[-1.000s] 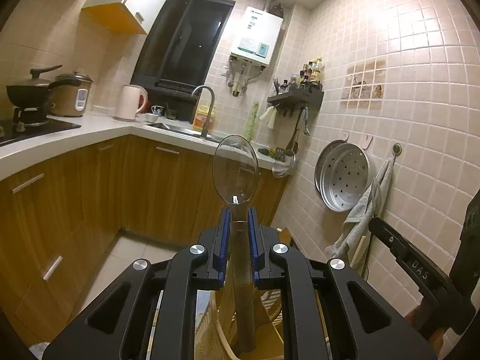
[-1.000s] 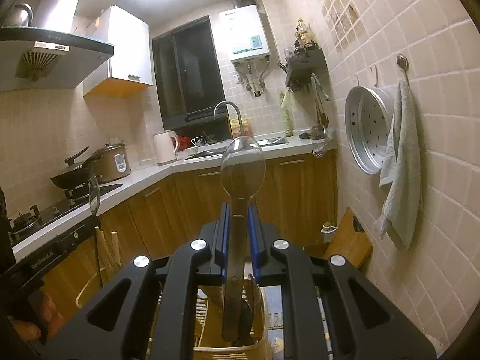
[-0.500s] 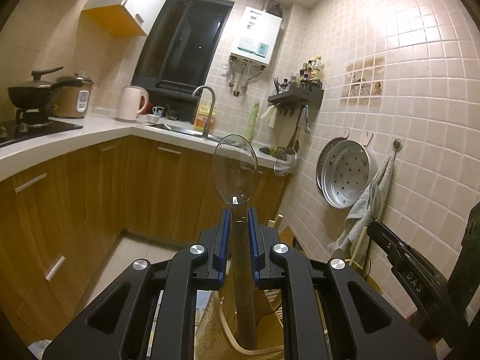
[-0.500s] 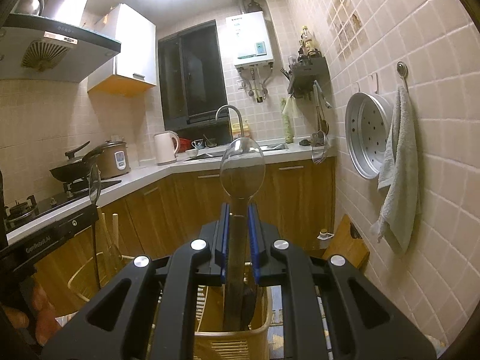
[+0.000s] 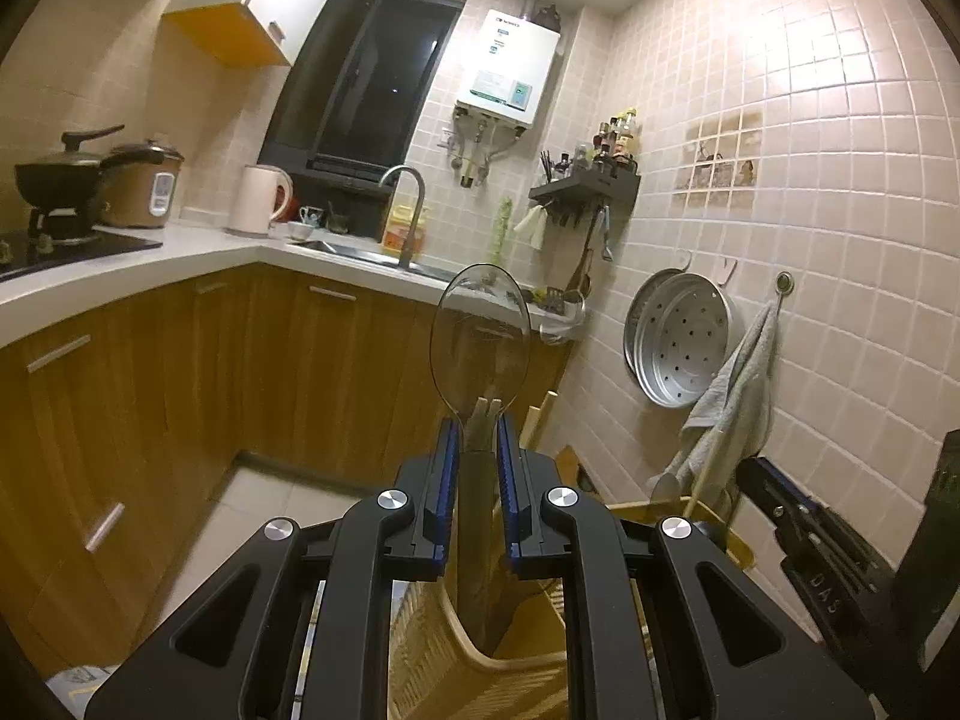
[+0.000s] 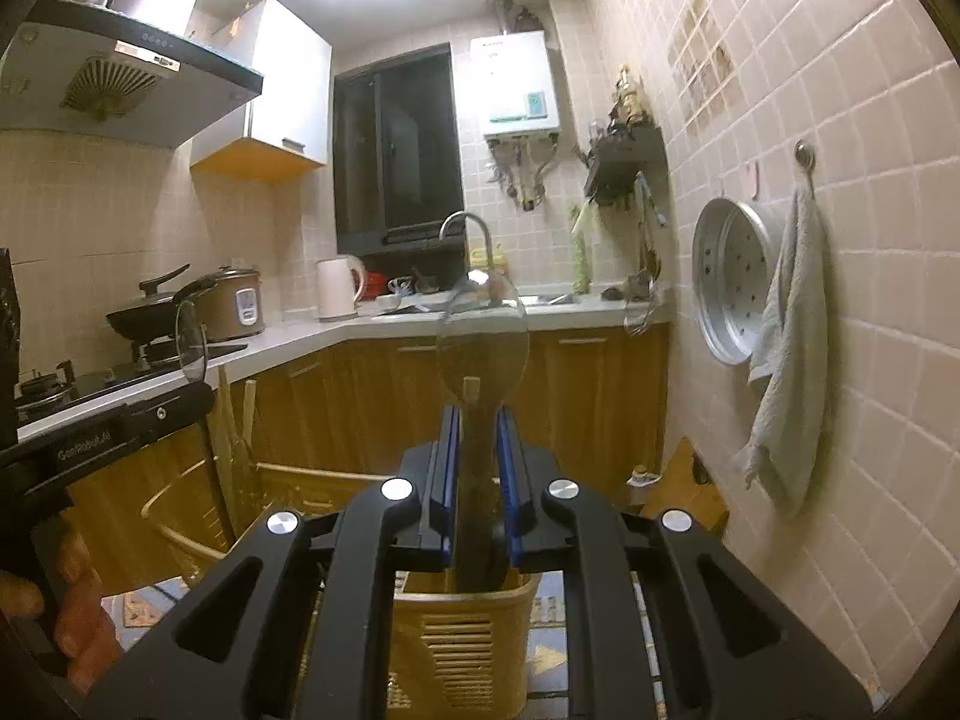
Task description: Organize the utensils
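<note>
1. Left tool (image 5: 477,438) is clamped on a clear spoon (image 5: 480,336), bowl up, handle pointing down into the wicker basket (image 5: 510,660).
2. Right tool (image 6: 477,438) grips its own clear ladle (image 6: 483,339) upright, directly above the slatted holder (image 6: 462,630).

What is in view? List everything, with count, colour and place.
clear spoon: two, see-through, one upright in each pair of tongs
utensil basket: one, yellow-tan, below the right tongs
chopsticks: a few, pale wood, standing in a woven basket at left
kettle: one, white, counter corner
rice cooker: one, brown, by the stove
black pan: one, on the burner
faucet: one, grey, at the sink
water heater: one, white, back wall
steamer tray: one, silver, hung on tiles
towel: one, grey, on a hook
left tongs: black and blue, shut on a spoon
right tongs: same, shut on the other spoon
</note>
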